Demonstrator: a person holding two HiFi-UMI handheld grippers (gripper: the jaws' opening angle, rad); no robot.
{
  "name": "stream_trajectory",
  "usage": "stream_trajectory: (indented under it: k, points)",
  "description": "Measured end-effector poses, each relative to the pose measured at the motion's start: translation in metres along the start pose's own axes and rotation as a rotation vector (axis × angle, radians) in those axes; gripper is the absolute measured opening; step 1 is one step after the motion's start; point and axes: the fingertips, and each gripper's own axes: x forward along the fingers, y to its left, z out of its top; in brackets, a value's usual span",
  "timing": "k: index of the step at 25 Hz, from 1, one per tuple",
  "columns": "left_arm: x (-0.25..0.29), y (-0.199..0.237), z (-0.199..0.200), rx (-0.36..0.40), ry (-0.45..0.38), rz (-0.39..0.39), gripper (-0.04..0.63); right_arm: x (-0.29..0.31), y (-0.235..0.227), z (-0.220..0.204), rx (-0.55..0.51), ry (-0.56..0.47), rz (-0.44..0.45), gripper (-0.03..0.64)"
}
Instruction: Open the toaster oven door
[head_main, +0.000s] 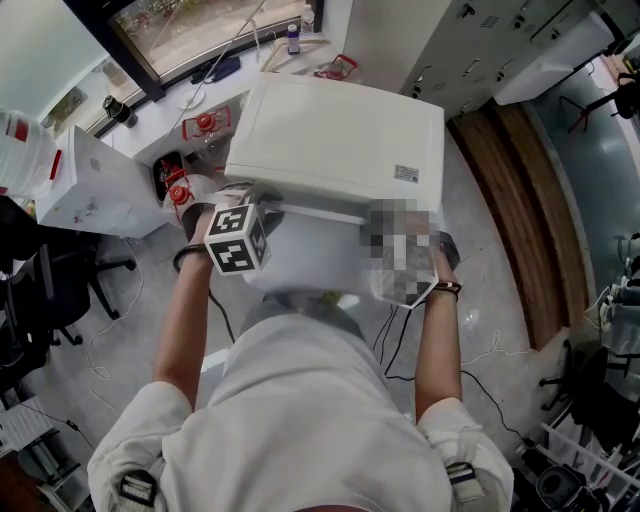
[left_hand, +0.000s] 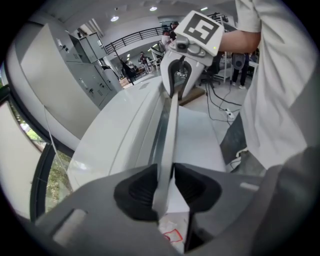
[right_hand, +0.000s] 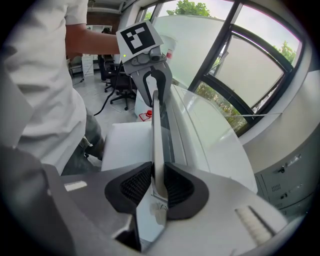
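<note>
L gripper (left_hand: 165, 187): fingers narrow, clamped on handle (left_hand: 169, 130) at its left end. R gripper (right_hand: 159, 182): fingers clamped on same handle, right end. Handle runs across front of white oven (head_main: 340, 140), facing the person. Window (head_main: 200, 30) beyond.

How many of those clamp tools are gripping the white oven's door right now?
2. The left gripper is shut on one end of the door bar. The right gripper is shut on the other end. No other clamp tool shows in any view.
</note>
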Motion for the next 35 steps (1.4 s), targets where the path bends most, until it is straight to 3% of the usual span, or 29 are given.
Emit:
stream_trajectory:
  k: [12, 22, 35]
  points:
    - [0.001, -0.005, 0.003, 0.029, 0.052, -0.008, 0.094, -0.003, 0.003, -0.003, -0.008, -0.013, 0.005, 0.075]
    - [0.003, -0.016, 0.000, 0.007, 0.096, 0.002, 0.092, -0.005, 0.015, -0.004, -0.011, -0.066, 0.029, 0.072]
    - [-0.002, -0.060, -0.007, 0.094, 0.041, -0.054, 0.072, -0.004, 0.057, -0.004, 0.034, 0.014, -0.004, 0.072]
